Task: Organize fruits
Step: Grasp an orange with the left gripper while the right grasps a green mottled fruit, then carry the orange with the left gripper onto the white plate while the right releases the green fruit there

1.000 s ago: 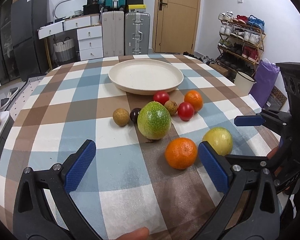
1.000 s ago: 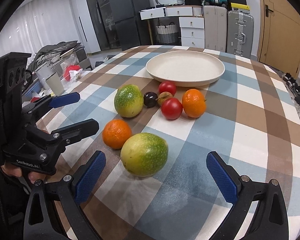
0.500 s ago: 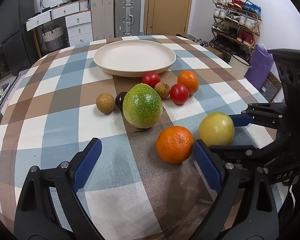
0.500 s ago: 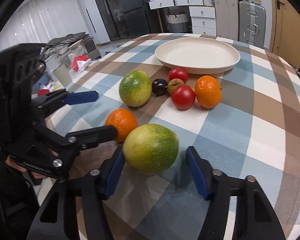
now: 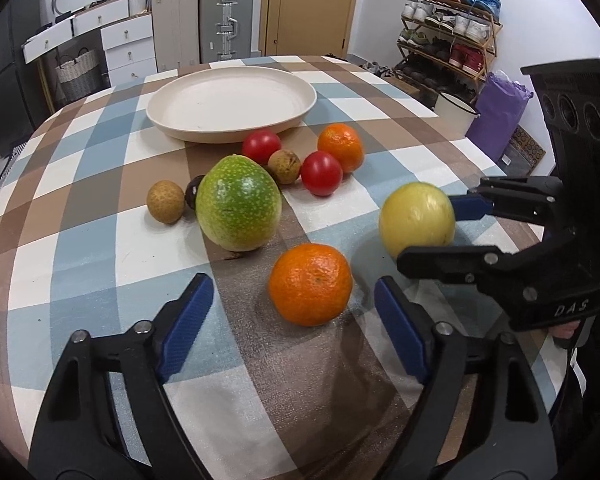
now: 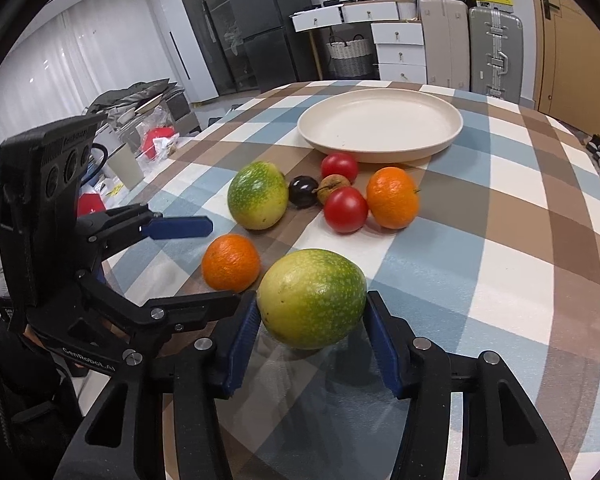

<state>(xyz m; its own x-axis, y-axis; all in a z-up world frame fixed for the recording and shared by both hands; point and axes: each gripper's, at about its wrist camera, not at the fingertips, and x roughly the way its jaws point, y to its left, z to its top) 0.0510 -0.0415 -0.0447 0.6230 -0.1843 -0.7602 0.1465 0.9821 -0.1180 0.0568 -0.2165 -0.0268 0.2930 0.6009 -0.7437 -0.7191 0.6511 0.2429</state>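
My right gripper [image 6: 312, 302] has its blue pads against both sides of a yellow-green round fruit [image 6: 312, 298], and its jaws are still closing. My left gripper [image 5: 292, 286] stands around the near orange [image 5: 310, 284]. Its jaws are closing too, with gaps left on both sides of that orange. Farther back lie a big green fruit [image 5: 238, 202], two tomatoes [image 5: 321, 173], a second orange [image 5: 340, 147], two small brown fruits [image 5: 165, 202] and a dark one [image 5: 194, 196]. Behind them an empty cream plate [image 5: 232, 100] rests on the checked tablecloth.
The round table's edge curves close on the right, near a white pot [image 5: 458, 110] and a purple bag [image 5: 498, 112] on the floor. A shoe rack [image 5: 448, 20], suitcases [image 5: 226, 20] and drawers stand behind the table. Bags and clutter [image 6: 152, 120] lie off the left side.
The right gripper's jaws went from wide apart to gripping the yellow-green fruit. The left gripper moved in toward the near orange and its jaws narrowed around it.
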